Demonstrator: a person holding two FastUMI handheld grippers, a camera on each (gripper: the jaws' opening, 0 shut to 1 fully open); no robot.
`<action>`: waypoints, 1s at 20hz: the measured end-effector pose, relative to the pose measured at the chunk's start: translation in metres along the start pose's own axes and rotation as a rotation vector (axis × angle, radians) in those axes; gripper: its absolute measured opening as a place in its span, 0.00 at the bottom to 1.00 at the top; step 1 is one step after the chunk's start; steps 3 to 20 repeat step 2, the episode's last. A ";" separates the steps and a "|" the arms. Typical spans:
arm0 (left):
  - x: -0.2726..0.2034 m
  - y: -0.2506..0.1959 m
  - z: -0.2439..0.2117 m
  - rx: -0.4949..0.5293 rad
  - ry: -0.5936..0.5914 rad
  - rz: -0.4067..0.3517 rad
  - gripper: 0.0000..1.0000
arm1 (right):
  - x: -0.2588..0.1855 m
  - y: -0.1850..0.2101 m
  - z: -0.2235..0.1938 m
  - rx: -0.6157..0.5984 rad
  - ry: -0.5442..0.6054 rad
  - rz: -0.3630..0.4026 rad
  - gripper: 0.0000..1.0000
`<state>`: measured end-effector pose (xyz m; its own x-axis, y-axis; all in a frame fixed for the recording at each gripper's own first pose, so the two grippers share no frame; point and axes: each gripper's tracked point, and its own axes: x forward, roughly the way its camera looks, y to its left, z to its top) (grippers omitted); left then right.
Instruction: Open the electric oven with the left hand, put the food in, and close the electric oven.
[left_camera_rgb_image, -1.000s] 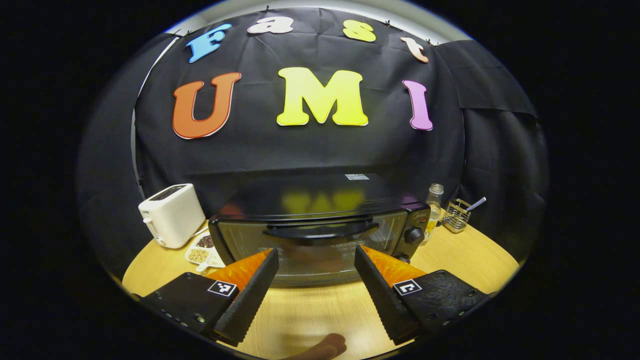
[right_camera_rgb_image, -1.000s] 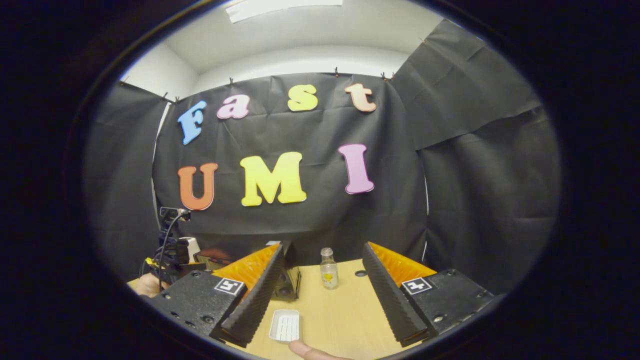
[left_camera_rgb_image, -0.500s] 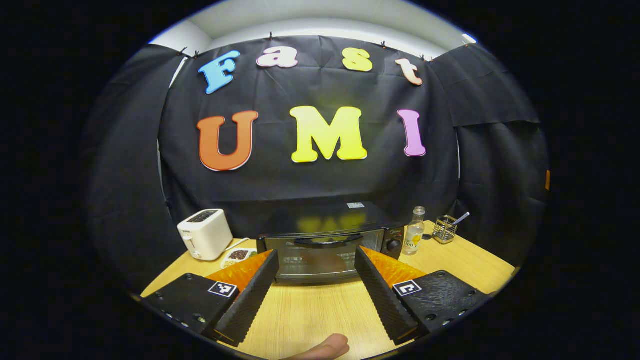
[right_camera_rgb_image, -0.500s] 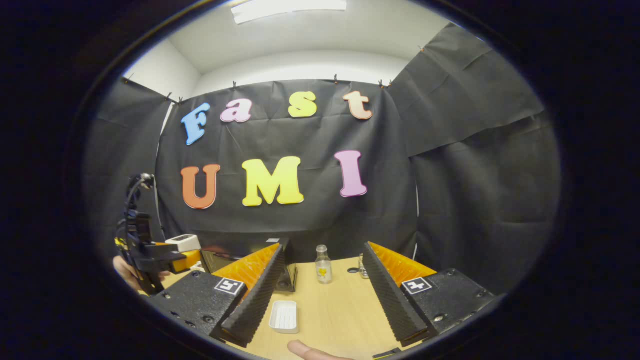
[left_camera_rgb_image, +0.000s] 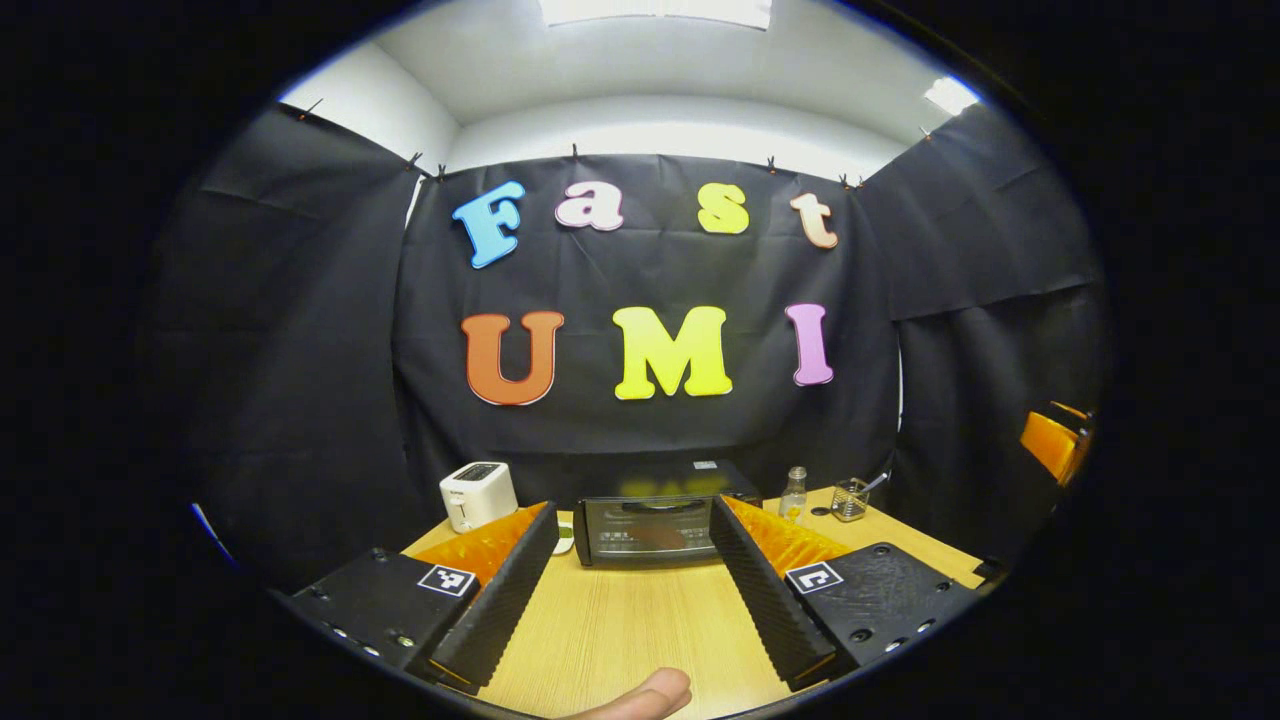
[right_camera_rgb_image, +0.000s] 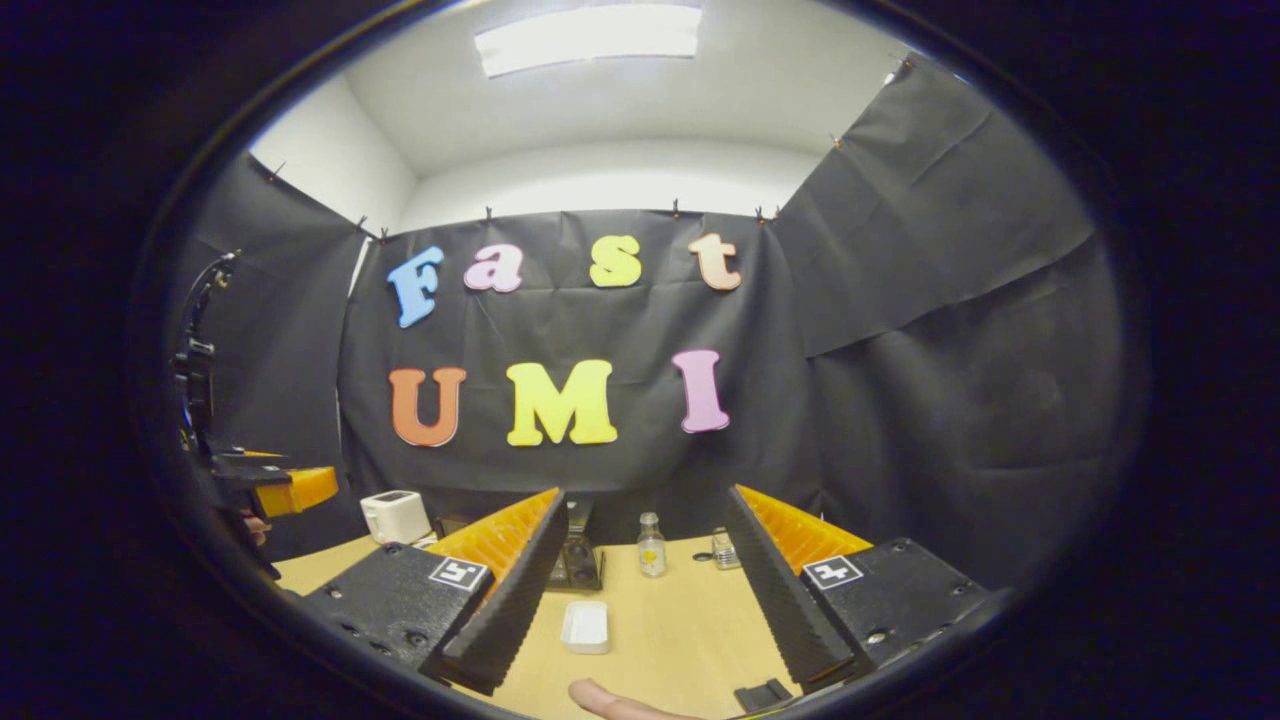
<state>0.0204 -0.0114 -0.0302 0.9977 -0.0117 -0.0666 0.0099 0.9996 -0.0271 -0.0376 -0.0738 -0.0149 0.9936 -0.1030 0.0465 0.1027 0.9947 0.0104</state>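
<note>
Black cloth walls close in a booth around a light wooden table (left_camera_rgb_image: 620, 630), under a white ceiling with a lit panel. At the far side of the table, against the back cloth, stands the electric oven (left_camera_rgb_image: 650, 525), a dark box with a glass door that sits closed, its handle running across the top of the door. Through the glass something brownish shows, though it is too small to tell what. A white toaster (left_camera_rgb_image: 478, 495) stands to the oven's left, and a small glass bottle (left_camera_rgb_image: 793, 494) and a wire holder (left_camera_rgb_image: 849, 499) stand to its right.

In the left gripper view, the left gripper (left_camera_rgb_image: 632, 585) hangs well back from the oven, its two black ridged fingers spread wide with bare table between them, holding nothing. A fingertip (left_camera_rgb_image: 640, 695) shows at the bottom edge.

In the right gripper view, the right gripper (right_camera_rgb_image: 645, 600) is likewise spread wide and empty above the table. A small white tray (right_camera_rgb_image: 585, 627) lies on the wood between its fingers, apart from both. The bottle (right_camera_rgb_image: 651, 545) stands farther back, and the oven's control side (right_camera_rgb_image: 575, 560) peeks past the left finger.
</note>
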 end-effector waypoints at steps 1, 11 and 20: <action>-0.017 0.002 0.002 -0.007 -0.010 0.006 0.97 | -0.009 0.002 0.004 -0.023 -0.005 0.008 0.96; -0.034 0.005 -0.002 -0.016 -0.017 0.012 0.97 | -0.016 0.004 0.008 -0.055 -0.011 0.016 0.99; -0.034 0.005 -0.002 -0.016 -0.017 0.012 0.97 | -0.016 0.004 0.008 -0.055 -0.011 0.016 0.99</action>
